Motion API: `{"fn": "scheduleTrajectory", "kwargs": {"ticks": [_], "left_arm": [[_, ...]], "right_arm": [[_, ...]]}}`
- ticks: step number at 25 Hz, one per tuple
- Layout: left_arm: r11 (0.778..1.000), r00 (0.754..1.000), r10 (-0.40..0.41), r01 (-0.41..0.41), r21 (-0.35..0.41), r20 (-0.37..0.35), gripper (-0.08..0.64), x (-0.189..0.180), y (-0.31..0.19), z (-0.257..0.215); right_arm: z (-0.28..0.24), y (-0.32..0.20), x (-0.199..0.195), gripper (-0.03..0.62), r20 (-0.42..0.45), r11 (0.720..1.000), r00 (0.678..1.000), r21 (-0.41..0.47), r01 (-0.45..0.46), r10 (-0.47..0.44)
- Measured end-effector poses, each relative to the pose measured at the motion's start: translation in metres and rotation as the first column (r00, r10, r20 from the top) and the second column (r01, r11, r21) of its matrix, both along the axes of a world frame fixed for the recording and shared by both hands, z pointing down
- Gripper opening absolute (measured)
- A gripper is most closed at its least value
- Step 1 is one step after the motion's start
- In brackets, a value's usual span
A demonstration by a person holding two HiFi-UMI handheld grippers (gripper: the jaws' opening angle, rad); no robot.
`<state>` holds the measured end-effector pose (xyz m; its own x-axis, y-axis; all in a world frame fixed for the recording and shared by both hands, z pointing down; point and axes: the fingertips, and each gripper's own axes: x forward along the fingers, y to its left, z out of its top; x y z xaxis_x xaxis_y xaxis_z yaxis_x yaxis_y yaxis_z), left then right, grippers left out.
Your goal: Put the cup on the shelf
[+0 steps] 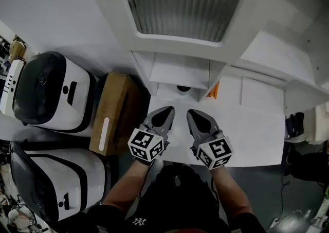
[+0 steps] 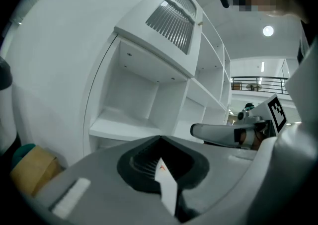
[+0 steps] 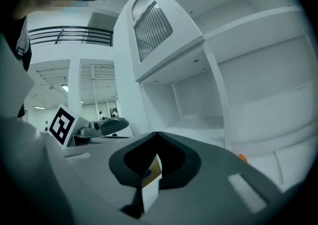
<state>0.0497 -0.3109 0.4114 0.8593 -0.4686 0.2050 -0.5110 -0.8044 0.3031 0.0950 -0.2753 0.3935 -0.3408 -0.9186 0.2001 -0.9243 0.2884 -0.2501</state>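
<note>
The person holds both grippers low over the white tabletop (image 1: 257, 129), side by side and near each other, pointing at the shelf (image 1: 180, 70). The left gripper (image 1: 168, 109) has its jaws drawn together, tips touching and nothing between them, and its own view (image 2: 160, 138) shows the same. The right gripper (image 1: 191, 111) is likewise closed and empty (image 3: 155, 133). A small dark round shape, seemingly the cup (image 1: 183, 88), sits in the lowest opening of the shelf, just beyond the jaw tips and apart from them. An orange thing (image 1: 215, 91) lies just right of it. Left of the tabletop stands a brown box (image 1: 115, 111), with two white machines (image 1: 51, 93) beyond.
</note>
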Motion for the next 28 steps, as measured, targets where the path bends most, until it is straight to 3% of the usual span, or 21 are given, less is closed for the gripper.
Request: {"fn": "scheduleTrajectory", "kwargs": {"ticks": [7,17,28], "left_arm": [[0.999,0.999,-0.033,0.033,-0.012,-0.008,0.0,-0.004,0.021,-0.042],[0.998,0.999,-0.036,0.036,0.06,0.008,0.0,-0.002,0.038,-0.087],[0.993,0.997,-0.079,0.08,0.089,-0.007,0.0,-0.008,0.034,-0.108]], "right_arm": [[-0.029,0.016,-0.002,0.011,-0.036,0.999,0.999,0.034,0.01,-0.009],[-0.066,0.024,-0.006,0.008,-0.09,0.997,0.996,0.073,0.026,-0.02],[-0.09,0.023,-0.007,0.008,-0.101,0.993,0.995,0.111,0.034,-0.023]]}}
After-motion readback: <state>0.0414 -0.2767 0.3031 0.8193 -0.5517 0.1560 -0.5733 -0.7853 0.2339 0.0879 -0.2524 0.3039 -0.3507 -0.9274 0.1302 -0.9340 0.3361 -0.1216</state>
